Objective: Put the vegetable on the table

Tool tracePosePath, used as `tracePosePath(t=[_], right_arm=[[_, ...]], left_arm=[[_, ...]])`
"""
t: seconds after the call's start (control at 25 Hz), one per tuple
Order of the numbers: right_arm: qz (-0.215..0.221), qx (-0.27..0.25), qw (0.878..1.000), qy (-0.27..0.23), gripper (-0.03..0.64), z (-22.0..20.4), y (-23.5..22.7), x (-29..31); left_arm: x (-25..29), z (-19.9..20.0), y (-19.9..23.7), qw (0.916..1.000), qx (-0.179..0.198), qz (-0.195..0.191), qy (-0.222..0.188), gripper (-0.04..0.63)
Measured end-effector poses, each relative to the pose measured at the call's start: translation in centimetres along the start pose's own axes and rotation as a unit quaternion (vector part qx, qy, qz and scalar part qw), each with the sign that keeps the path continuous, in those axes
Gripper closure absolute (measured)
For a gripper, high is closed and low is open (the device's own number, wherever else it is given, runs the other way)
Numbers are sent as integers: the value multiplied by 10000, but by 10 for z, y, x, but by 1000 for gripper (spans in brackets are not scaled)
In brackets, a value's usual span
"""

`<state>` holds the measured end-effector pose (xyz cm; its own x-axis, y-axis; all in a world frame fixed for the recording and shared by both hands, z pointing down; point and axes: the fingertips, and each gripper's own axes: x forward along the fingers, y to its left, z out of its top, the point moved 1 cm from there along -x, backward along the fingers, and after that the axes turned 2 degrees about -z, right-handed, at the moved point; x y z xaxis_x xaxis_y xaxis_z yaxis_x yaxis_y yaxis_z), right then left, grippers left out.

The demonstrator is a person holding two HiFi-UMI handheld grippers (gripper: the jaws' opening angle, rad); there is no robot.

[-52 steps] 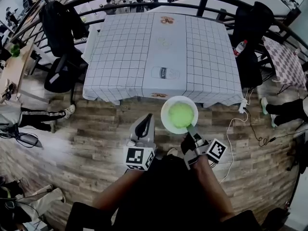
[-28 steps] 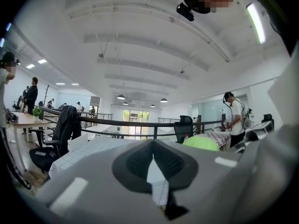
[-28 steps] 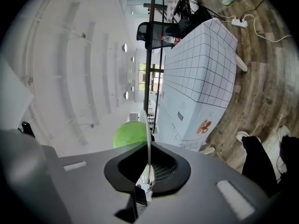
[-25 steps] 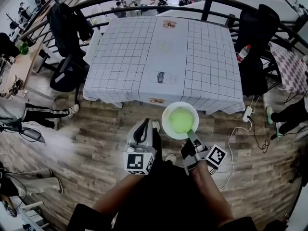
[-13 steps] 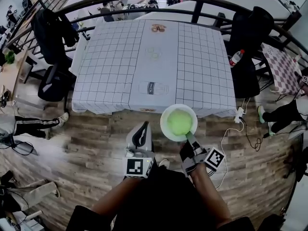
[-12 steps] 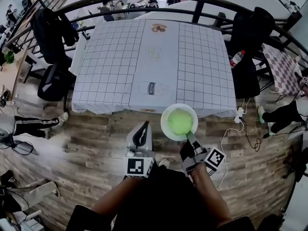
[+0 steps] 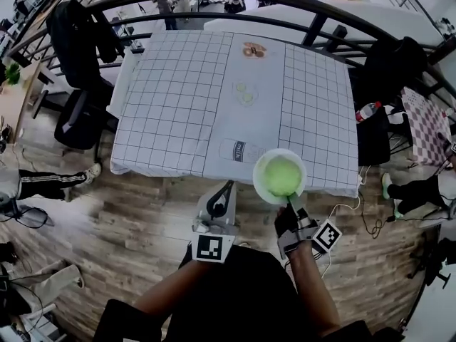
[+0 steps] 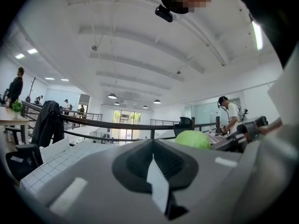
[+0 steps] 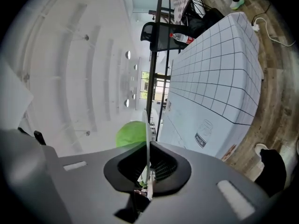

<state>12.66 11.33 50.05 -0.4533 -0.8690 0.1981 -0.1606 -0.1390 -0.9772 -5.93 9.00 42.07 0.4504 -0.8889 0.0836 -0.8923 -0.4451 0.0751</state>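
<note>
Vegetable (image 7: 279, 174) sits on plate (image 7: 257, 179) (right tongs (image 7: 291, 201) pinching rim).

**One word readable: "milk"**

The word "milk" is printed on the label of a jar picture (image 9: 202, 136) on the checked tablecloth (image 9: 219, 78), seen ahead and to the right of the right gripper (image 9: 147, 178). In the head view the same label (image 7: 242, 150) is too small to be read. The other prints on the tablecloth cannot be made out.
</note>
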Motion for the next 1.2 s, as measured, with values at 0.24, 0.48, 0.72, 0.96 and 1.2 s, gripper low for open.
tracePosePath(t=[0.24,0.48,0.72,0.96,1.2], right_arm=[[103,29,9999,-110,604,6,11,44],[127,9,9995,-306,604,7,15,76],[-76,87,9992,-374,604,18,21,96],[-83,63,9993,-365,604,40,5,121],[-70,54,9997,-217,604,63,-7,141]], left_arm=[[35,9,40,9998,60,-168,-11,588],[64,11,66,9990,-105,-432,45,588],[91,16,78,9986,-228,-446,156,588],[119,6,86,9993,-167,-297,156,588],[140,13,91,9998,-110,-93,146,588]])
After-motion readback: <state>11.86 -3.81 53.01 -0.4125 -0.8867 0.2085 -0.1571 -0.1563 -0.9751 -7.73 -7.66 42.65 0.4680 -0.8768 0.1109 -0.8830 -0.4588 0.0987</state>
